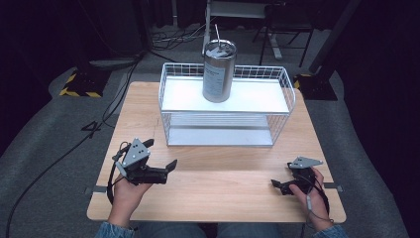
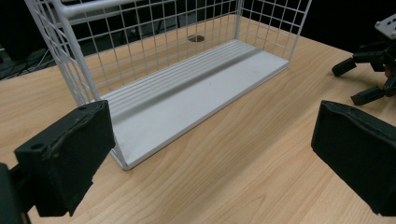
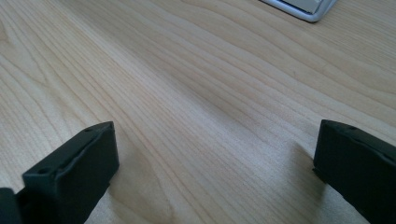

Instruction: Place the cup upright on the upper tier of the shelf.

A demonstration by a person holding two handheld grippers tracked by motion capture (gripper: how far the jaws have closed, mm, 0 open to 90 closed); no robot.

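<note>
left gripper [image 1: 161,154]: jaws released, empty | right gripper [image 1: 281,175]: jaws released, empty, low over light wooden desk [image 1: 223,183] | white wire two-tier rack [image 1: 225,101]: just ahead of left jaws | steel tumbler with straw [image 1: 218,72]: on rack top, well beyond both jaws

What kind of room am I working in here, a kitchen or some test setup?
Probably a lab or recording studio, not a kitchen: dark curtains and cables on the grey floor surround a lone wooden table with just a white wire rack carrying a steel tumbler.
</note>
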